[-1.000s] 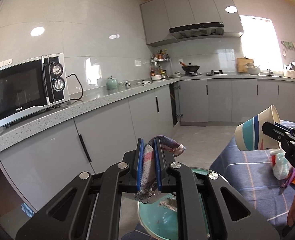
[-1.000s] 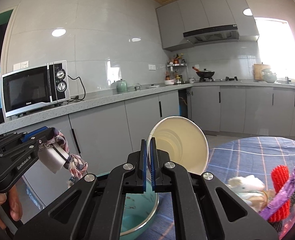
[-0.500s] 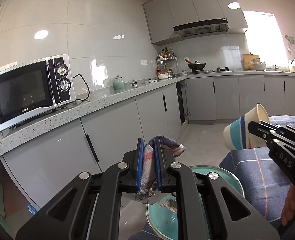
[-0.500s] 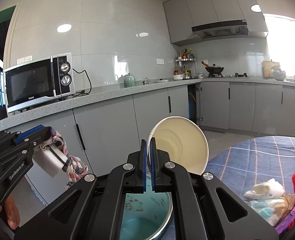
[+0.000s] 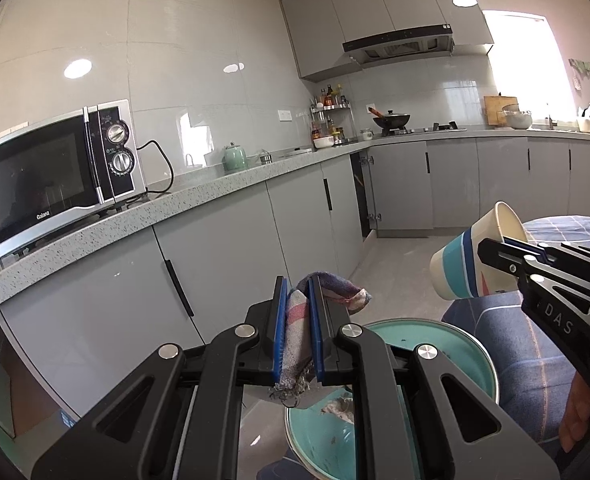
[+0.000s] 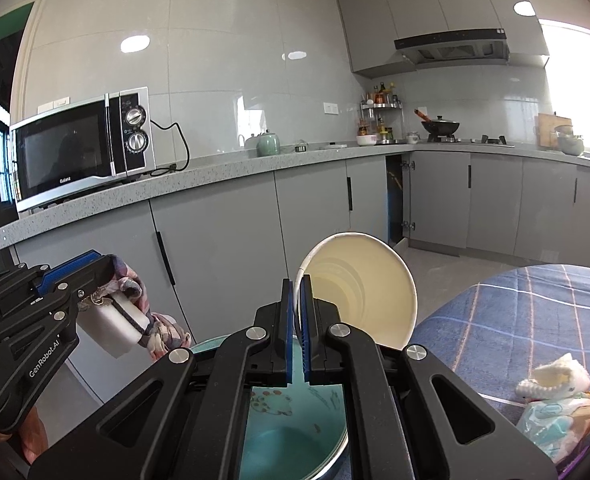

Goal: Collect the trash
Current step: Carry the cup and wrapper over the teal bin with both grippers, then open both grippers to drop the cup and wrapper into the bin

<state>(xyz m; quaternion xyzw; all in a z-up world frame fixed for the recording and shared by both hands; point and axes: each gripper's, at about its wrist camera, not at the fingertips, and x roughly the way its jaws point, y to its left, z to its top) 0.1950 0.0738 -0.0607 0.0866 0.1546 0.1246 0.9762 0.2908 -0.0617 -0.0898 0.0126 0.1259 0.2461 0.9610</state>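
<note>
My left gripper (image 5: 296, 330) is shut on a checked cloth (image 5: 295, 332) and holds it above a teal trash bin (image 5: 435, 344). In the right wrist view the cloth (image 6: 135, 308) hangs by a white block at the left. My right gripper (image 6: 298, 332) is shut on the rim of a paper cup (image 6: 367, 288), tipped on its side with its empty inside facing me, over the bin (image 6: 295, 432). The left wrist view shows the cup (image 5: 471, 260) with blue bands, at the right. Bits of trash lie in the bin.
A table with a blue checked cloth (image 6: 515, 320) stands to the right, with crumpled wrappers and tissue (image 6: 551, 400) on it. Grey kitchen cabinets (image 5: 223, 264) and a counter with a microwave (image 5: 55, 172) run behind. The floor lies between.
Both views have swung slightly left and the bin now sits more under the grippers. The cup has tipped a little lower over the bin. Both grips are unchanged.
</note>
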